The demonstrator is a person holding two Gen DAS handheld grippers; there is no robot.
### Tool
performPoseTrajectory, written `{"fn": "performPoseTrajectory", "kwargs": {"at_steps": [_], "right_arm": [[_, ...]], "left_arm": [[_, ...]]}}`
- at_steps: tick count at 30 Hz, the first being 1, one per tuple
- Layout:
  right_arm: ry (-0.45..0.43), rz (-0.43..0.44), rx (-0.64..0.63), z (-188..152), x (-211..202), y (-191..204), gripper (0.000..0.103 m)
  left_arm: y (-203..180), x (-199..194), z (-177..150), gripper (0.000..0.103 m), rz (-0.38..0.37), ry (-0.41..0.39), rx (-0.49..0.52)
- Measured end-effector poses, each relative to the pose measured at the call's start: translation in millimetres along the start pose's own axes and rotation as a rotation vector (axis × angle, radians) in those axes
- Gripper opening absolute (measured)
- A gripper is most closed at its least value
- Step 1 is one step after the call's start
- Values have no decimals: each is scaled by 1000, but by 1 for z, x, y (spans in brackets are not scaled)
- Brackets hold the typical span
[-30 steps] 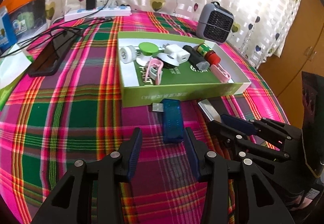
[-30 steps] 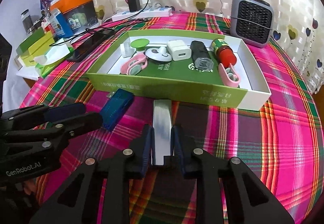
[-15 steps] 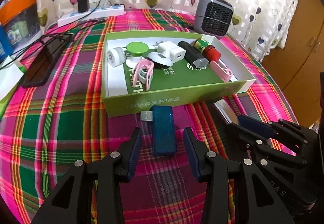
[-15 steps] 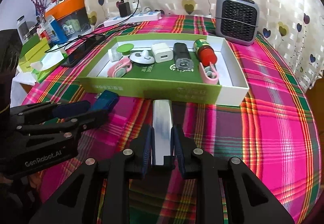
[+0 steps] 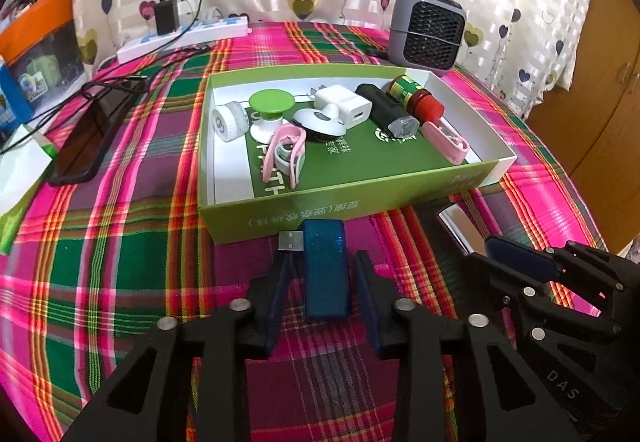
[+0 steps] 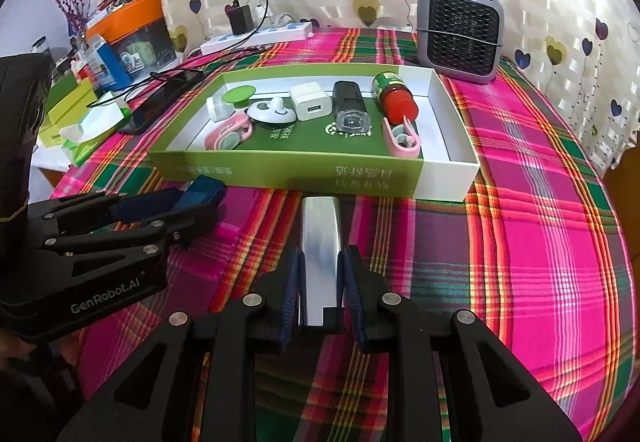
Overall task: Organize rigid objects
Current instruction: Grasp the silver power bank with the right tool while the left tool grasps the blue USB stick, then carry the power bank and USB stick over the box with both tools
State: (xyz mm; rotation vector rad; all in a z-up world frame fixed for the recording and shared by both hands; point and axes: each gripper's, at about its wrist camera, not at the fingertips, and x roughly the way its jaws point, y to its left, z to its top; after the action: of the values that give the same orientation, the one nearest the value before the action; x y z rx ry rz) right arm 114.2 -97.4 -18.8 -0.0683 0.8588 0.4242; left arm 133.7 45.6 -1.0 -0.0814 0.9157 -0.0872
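A blue USB dongle (image 5: 325, 266) lies on the plaid cloth just in front of the green box (image 5: 340, 204). My left gripper (image 5: 323, 284) is open, its fingers on either side of the dongle with gaps showing. My right gripper (image 6: 321, 284) is shut on a silver metal block (image 6: 321, 238) and holds it before the box's front wall (image 6: 320, 172). The box holds several small items: a red-capped bottle (image 6: 396, 100), a white charger (image 6: 310, 106), a black case (image 6: 350, 106), pink clips, a green knob. The dongle also shows in the right wrist view (image 6: 202, 192).
A grey fan heater (image 6: 460, 32) stands behind the box. A black phone (image 5: 94, 134) with cables and a power strip (image 5: 184, 38) lie at the left. Boxes and tissues (image 6: 92, 122) sit at the table's left edge. A wooden cabinet (image 5: 604, 90) is at the right.
My left gripper has moved forward so its fingers now flank the blue dongle, and has narrowed a little. My right gripper still holds the silver block, moved slightly back from the box.
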Motion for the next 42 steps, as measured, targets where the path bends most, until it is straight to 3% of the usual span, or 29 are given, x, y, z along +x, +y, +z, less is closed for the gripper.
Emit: {"fn": "performPoseTrajectory", "kwargs": {"at_steps": [6,42], "right_arm": [[4,3,2,-1,1,-1,24],[-18,4,13,-2,-5,-2,24]], "left_arm": [[1,-1,-1,22,-9,-1,-5],[-1,-17,-9,21,-19,-33,-3]]}}
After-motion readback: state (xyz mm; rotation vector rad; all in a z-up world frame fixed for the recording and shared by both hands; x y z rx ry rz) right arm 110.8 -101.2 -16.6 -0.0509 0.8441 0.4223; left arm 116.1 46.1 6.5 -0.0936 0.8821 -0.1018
